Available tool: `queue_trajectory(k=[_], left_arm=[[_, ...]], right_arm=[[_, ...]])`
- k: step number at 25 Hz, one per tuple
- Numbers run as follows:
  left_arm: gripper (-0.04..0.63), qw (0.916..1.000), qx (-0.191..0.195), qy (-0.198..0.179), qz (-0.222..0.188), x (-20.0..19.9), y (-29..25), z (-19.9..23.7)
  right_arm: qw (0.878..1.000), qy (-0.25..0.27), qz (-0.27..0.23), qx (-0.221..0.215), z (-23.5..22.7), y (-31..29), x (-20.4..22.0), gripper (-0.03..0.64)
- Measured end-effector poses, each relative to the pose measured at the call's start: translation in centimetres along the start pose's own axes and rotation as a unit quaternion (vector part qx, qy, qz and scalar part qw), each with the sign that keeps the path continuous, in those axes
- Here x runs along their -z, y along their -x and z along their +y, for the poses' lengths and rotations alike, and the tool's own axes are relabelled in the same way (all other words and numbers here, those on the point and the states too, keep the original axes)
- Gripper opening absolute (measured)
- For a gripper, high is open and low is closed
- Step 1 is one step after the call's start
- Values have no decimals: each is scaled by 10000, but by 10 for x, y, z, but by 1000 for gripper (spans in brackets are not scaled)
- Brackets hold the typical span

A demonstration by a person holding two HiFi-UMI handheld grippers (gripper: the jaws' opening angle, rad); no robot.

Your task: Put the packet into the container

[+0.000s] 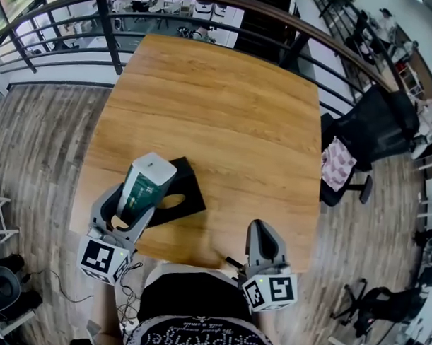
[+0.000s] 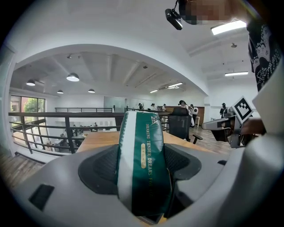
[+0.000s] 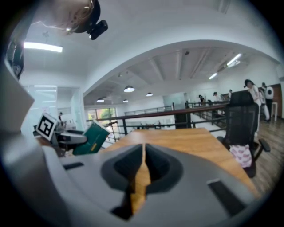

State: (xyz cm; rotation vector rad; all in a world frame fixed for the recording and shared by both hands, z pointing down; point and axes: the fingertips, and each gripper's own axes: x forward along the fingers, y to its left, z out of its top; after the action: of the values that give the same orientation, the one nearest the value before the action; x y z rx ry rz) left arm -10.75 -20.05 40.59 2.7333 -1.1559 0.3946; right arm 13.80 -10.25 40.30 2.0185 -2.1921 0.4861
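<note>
While the left gripper [image 1: 132, 209] is clamping its two jaws on the lower part of the green and white packet [image 1: 146, 185], it is holding the packet up, somewhat tilted, at the near left part of the wooden table [image 1: 225, 112]. In the head view the packet is overlapping the left side of the black container [image 1: 189, 183], which is lying flat on the table and showing an oval opening on top. The right gripper [image 1: 260, 232] is waiting at the near edge of the table, well apart from the container. Its jaws are pressing together with nothing between them.

I am judging the packet to be light and soft, like a wrapped pack of tissues, with a smooth film that is probably sliding easily. The hold across its narrow sides is looking suitable. However, much of the packet is sticking out beyond the jaws, so it may be swinging or slipping during the lowering. A firm but not crushing squeeze is seeming best.
</note>
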Motion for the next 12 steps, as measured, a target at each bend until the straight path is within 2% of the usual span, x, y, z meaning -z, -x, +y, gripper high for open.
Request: queue_trajectory(k=[6,12], left_arm=[[345,9998,145,15,149,10,-15,-9],[345,9991,331,5,275,27,-22,-5]], right_arm=[[9999,-48,7,149,-12,8,0,40],[9996,-64,83,262,-5,7,6,40]])
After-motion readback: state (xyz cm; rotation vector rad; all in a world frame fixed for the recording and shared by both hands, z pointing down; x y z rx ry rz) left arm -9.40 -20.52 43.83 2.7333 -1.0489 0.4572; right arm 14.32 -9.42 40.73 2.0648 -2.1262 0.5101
